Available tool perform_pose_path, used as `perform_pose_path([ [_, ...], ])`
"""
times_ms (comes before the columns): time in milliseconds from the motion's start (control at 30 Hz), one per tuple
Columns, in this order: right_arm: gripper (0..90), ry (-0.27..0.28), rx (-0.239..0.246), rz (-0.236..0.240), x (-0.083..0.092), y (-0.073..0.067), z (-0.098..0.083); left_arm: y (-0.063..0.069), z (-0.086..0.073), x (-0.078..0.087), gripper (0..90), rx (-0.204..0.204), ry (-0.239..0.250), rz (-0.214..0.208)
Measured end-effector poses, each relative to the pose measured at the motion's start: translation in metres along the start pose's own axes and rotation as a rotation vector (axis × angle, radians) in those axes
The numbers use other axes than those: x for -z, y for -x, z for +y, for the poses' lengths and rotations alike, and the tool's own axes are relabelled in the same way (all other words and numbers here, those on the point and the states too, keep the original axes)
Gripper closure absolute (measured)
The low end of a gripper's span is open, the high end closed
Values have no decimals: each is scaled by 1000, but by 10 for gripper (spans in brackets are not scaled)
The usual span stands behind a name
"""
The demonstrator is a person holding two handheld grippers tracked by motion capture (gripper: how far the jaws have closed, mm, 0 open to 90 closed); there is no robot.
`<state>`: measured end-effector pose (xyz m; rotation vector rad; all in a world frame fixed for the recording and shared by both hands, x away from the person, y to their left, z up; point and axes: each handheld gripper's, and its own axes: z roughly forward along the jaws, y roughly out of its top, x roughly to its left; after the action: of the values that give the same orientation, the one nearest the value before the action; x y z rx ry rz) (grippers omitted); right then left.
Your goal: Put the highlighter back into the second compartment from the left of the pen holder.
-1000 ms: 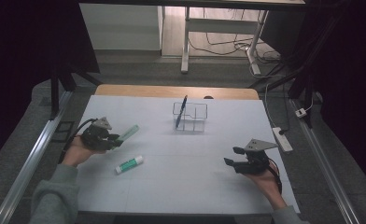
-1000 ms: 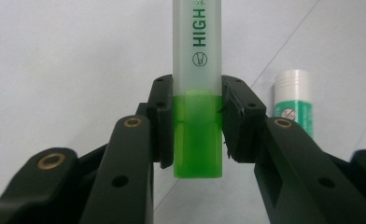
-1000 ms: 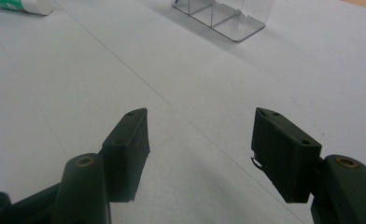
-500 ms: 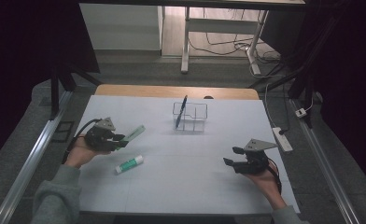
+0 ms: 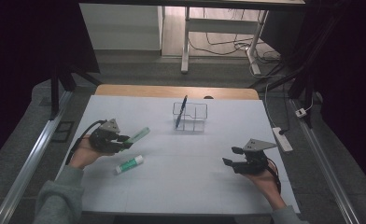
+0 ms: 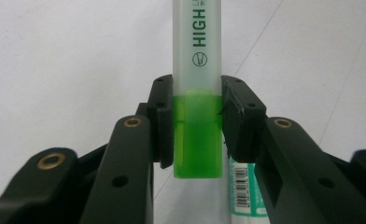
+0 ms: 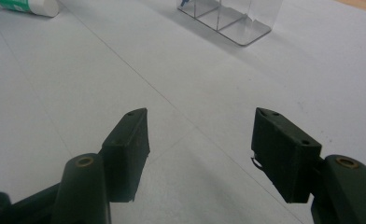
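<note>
My left gripper [image 5: 125, 141] [image 6: 196, 116] is shut on a green highlighter [image 5: 138, 135] [image 6: 196, 93] near its green end; the frosted cap points away, toward the middle of the table. A white and green glue stick [image 5: 129, 164] [image 6: 246, 191] lies on the table just below and right of that gripper. A clear compartment holder [image 5: 190, 116] [image 7: 228, 16] stands at the table's middle back, with a blue pen [image 5: 180, 111] leaning in its left compartment. My right gripper [image 5: 231, 156] [image 7: 200, 149] rests low at the right front, jaws wide apart with nothing between them.
The white table [image 5: 181, 186] has a wooden strip [image 5: 176, 91] along its far edge. A white power strip [image 5: 281, 139] lies at the right edge. Metal rails [image 5: 27, 163] run along both sides.
The left gripper has carried the highlighter a little to the right and lifted its cap end. The right gripper and the glue stick have stayed put.
</note>
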<state>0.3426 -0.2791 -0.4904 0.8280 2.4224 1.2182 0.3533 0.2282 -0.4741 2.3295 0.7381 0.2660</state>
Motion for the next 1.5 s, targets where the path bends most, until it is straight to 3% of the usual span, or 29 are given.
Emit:
perform_pose_path([
  [733,354,-6,7,6,-2,-2,1,24,22,-5,664,-83,30,-43],
  [1500,348,-4,13,17,-3,-5,3,42,44,-24,664,-156,2,-84],
])
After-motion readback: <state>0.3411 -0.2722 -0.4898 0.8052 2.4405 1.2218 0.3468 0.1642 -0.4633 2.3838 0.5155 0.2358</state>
